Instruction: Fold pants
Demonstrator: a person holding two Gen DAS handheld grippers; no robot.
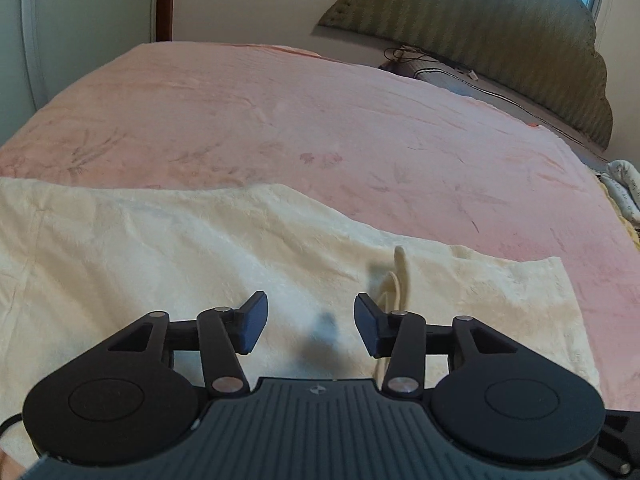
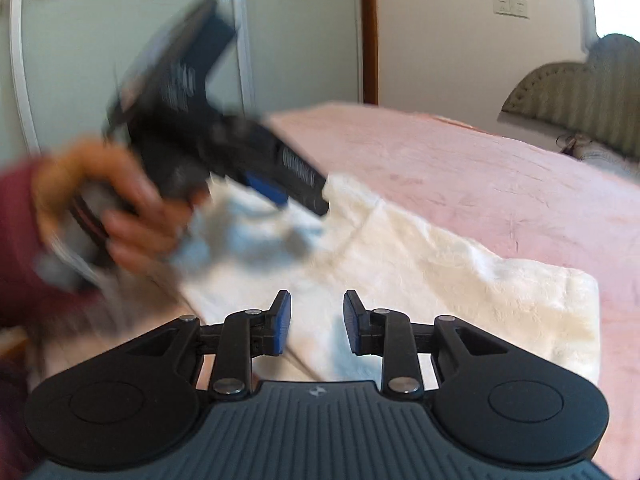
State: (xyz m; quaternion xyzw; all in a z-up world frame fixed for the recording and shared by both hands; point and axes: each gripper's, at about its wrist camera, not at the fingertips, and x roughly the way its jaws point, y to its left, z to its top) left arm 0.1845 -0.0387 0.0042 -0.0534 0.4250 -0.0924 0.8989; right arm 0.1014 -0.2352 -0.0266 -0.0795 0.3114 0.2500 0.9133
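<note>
Cream fleece pants (image 1: 168,248) lie flat on the pink bed, with a drawstring (image 1: 394,280) lying loose on top near the waist end. My left gripper (image 1: 311,322) is open and empty, hovering just above the pants beside the drawstring. In the right wrist view the pants (image 2: 440,276) stretch toward the right. My right gripper (image 2: 316,322) is open and empty above them. The left gripper (image 2: 280,184) shows there, blurred, held in a hand above the pants' far left part.
A pink bedspread (image 1: 320,120) covers the bed. A green padded headboard (image 1: 500,44) stands at the far right with cables and a dark pillow below it. A wardrobe door (image 2: 120,40) stands at the left. Patterned bedding (image 1: 624,188) lies at the right edge.
</note>
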